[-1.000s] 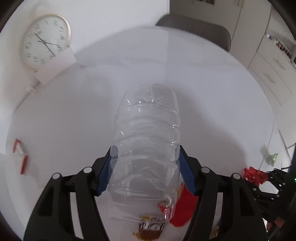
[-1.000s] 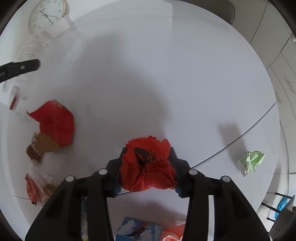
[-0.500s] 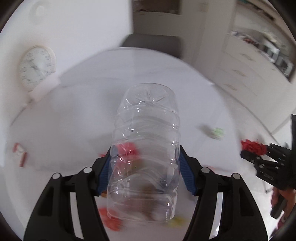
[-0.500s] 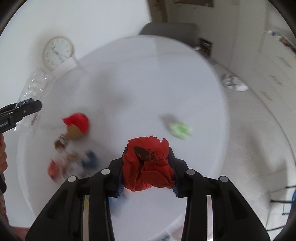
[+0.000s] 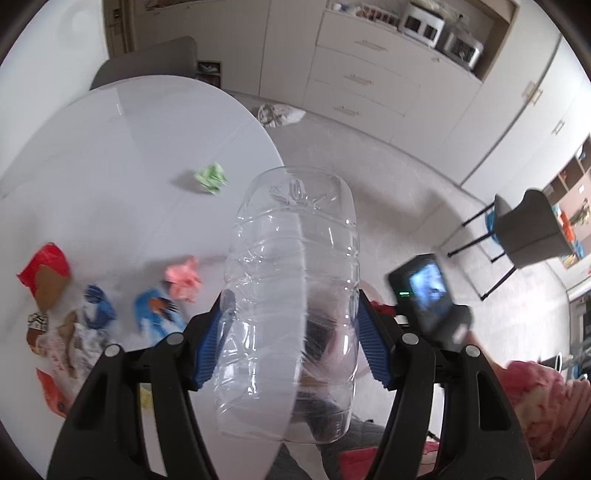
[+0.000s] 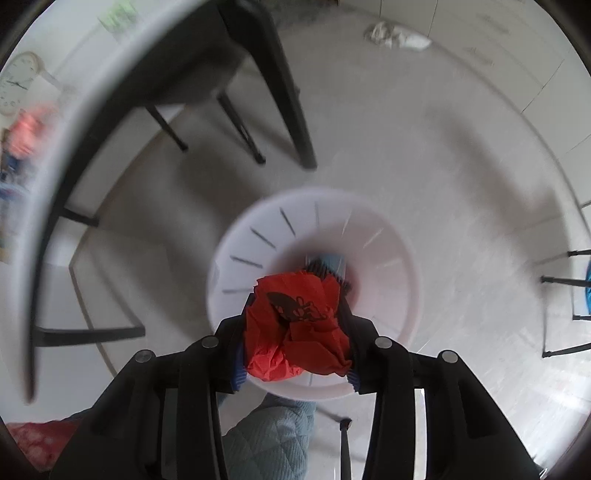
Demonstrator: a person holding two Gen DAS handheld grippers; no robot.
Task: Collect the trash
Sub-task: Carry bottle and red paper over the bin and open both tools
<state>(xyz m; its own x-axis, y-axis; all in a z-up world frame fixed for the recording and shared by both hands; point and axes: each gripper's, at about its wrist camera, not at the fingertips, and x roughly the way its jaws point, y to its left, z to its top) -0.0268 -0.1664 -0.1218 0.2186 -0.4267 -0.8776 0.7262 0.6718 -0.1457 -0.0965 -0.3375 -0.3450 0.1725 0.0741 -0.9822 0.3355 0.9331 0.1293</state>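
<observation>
My left gripper (image 5: 291, 321) is shut on a clear, empty plastic bottle (image 5: 295, 266). The bottle's base points away from the camera, over the table's right edge. My right gripper (image 6: 297, 295) points steeply down with a crumpled red paper (image 6: 295, 332) between its blue pads. Its jaws are opening, though the pads still touch the paper. Directly under it on the floor stands a round white bin (image 6: 240, 236) with slotted walls, and something blue-grey lies at its bottom. Loose trash is left on the white table (image 5: 110, 140): a green paper ball (image 5: 210, 177), a pink one (image 5: 183, 278) and blue wrappers (image 5: 159, 310).
A red-and-brown packet (image 5: 44, 266) and more wrappers lie at the table's left. A grey chair (image 5: 528, 229) stands on the floor to the right. Dark chair legs (image 6: 288, 110) and the blurred table edge (image 6: 74, 110) are close to the bin. A white crumpled bag (image 6: 395, 35) lies on the floor.
Both hands swung off the table toward its right edge. The right gripper sank from above the tabletop to above the floor bin, still carrying the red paper. The left kept the bottle.
</observation>
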